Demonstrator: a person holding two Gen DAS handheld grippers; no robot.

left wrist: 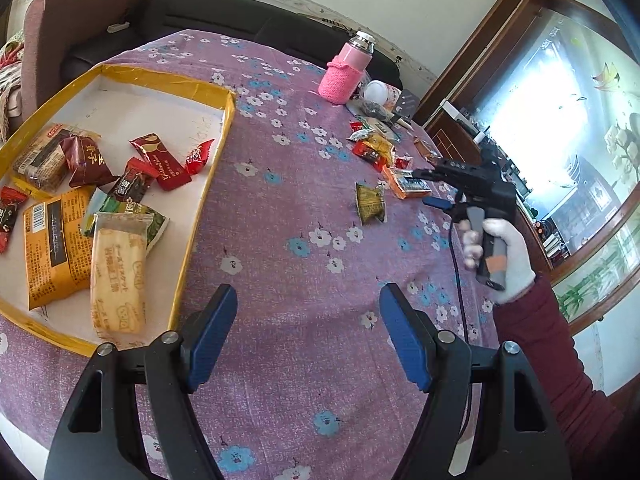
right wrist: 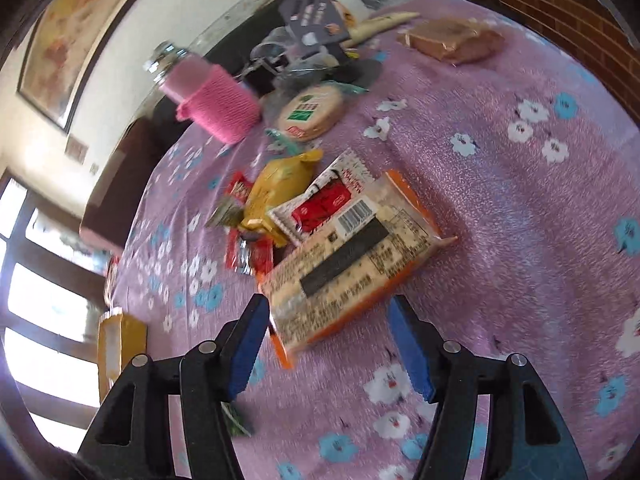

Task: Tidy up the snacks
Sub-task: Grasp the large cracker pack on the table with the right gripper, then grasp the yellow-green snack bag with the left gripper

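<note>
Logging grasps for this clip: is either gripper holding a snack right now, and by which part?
Nothing is held. The left gripper is open over bare cloth; the right gripper is open, fingers either side of the orange packet's near end.

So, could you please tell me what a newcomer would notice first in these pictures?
Probably the shallow yellow-rimmed cardboard tray on the purple floral tablecloth, already holding several wrapped snacks. Next, the orange-edged cracker packet lying just ahead of the open right gripper, and the pink knit-sleeved flask behind.

Bare table (left wrist: 304,184) cloth left open between yellow-rimmed tray (left wrist: 224,128) and snack pile (left wrist: 374,146), green packet (left wrist: 370,208) lying alone midway, pink bottle (left wrist: 346,74) and clutter blocking the far edge, orange packet (right wrist: 352,264) lying between the right fingers (right wrist: 412,354).
</note>
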